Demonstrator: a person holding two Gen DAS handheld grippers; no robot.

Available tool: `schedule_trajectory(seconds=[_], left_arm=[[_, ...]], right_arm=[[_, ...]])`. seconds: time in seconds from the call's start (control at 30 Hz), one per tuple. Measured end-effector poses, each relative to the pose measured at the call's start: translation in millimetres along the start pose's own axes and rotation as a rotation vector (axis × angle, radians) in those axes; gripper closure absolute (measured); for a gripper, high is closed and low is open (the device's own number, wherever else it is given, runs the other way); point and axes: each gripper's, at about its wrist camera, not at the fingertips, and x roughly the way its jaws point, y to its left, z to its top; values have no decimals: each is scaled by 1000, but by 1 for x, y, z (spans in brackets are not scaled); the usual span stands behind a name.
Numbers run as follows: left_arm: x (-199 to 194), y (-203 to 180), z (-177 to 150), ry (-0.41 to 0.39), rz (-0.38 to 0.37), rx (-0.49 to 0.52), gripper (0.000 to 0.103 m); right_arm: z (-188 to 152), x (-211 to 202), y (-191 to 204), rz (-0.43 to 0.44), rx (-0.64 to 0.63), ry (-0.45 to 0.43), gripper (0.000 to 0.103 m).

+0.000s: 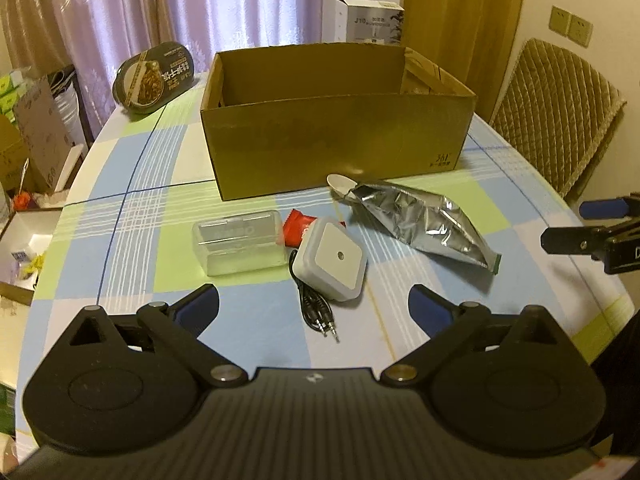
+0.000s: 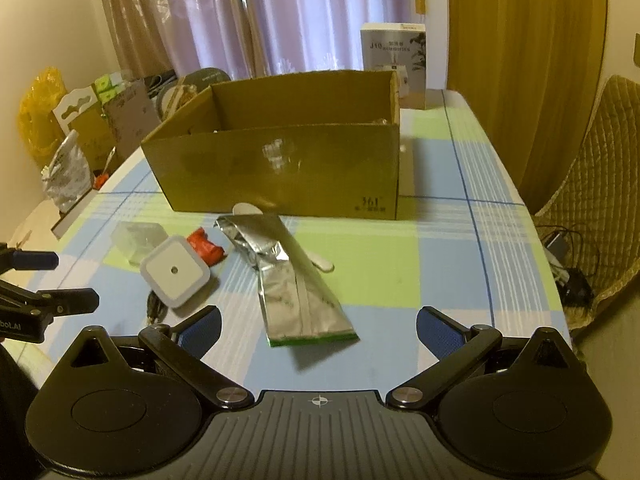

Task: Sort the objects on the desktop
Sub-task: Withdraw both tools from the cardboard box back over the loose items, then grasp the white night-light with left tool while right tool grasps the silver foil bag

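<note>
Nearest the left wrist camera, the black left gripper (image 1: pixel 314 308) with blue finger pads hovered above the checked blue, green and white tablecloth (image 1: pixel 132 240), its jaws spread wide and holding nothing. The black right gripper (image 2: pixel 319 330) hung likewise over the cloth, jaws wide and empty; its side bore partial lettering, "boLAI" as far as could be read. Just ahead of the left gripper lay a coiled black audio cable (image 1: pixel 316 312) with 2 metal plugs, partly tucked under a white rounded-square plug-in light (image 1: pixel 329 264) with a small dark dot at its centre. Beside it to the left sat a clear rectangular plastic case (image 1: pixel 240 242), its embossed wording too faint to read, and a red snack wrapper (image 1: pixel 297 228) peeked out between them. To the right a crumpled silver foil pouch (image 1: pixel 424 224) with a green edge lay across a white plastic spoon (image 1: pixel 340 185), whose bowl touched the foot of an open brown cardboard box (image 1: pixel 336 144) printed "361°" at its lower right corner. Behind the box stood a white carton (image 1: pixel 370 20) marked "J10", and to the left a dark oval ready-meal tray (image 1: pixel 154 76) leaned, its label illegible. A quilted tan chair (image 1: pixel 556 112) stood by the table's right side.
</note>
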Motion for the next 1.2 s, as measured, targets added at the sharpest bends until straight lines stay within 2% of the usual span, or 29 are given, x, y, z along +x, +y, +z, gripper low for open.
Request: schedule_trajectory(seconds=[0.63, 1.2], left_arm=[[17, -14, -2, 18, -24, 91, 4], [53, -29, -1, 30, -25, 236, 7]], right_arm=[[0, 20, 3, 20, -73, 55, 2], [5, 46, 2, 28, -100, 102, 2]])
